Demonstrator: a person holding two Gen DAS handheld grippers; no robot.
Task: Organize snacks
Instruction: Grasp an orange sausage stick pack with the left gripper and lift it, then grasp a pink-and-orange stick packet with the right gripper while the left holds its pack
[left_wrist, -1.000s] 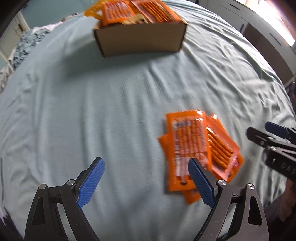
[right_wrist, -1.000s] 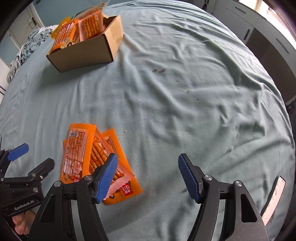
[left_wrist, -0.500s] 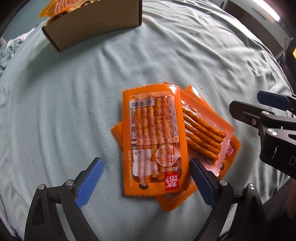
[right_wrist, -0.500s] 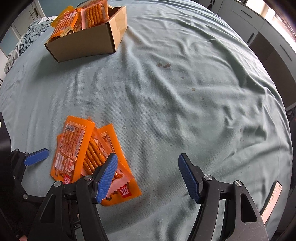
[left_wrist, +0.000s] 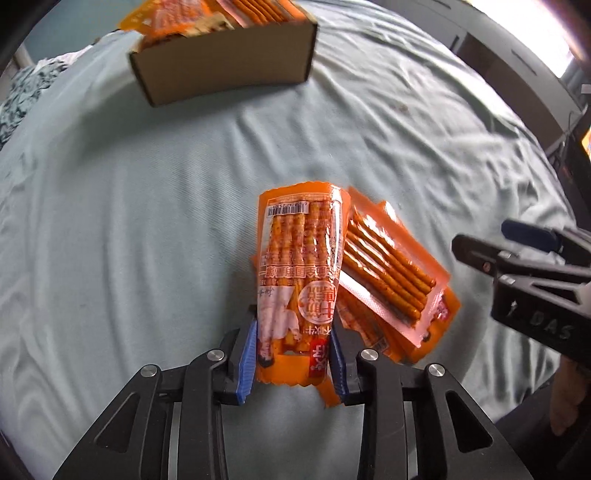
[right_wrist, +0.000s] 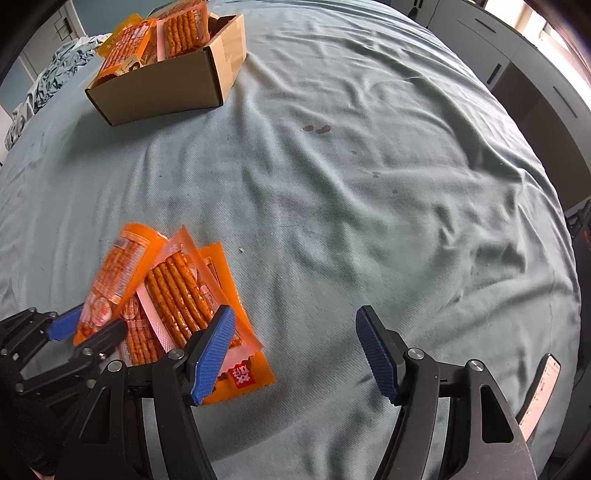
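Note:
My left gripper (left_wrist: 293, 356) is shut on the near end of an orange snack packet (left_wrist: 299, 273), which bows up between the blue pads. That packet also shows in the right wrist view (right_wrist: 114, 280), with the left gripper (right_wrist: 79, 332) on it. Other orange packets (left_wrist: 391, 273) lie in a loose pile just right of it on the bed. My right gripper (right_wrist: 295, 350) is open and empty, its left finger over the pile's edge (right_wrist: 192, 295). A cardboard box (left_wrist: 225, 74) holding several packets stands at the far side; it also shows in the right wrist view (right_wrist: 166, 85).
Everything lies on a wrinkled pale green bedsheet (right_wrist: 369, 184) with small dark stains (right_wrist: 317, 129). Grey cabinets (right_wrist: 517, 62) stand beyond the bed on the right. Patterned bedding (right_wrist: 40, 88) lies at the far left. A pale flat object (right_wrist: 539, 395) rests at the near right edge.
My left gripper has moved in over the pile and closed on the top packet, which now buckles upward. The right gripper has stayed open and shifted little.

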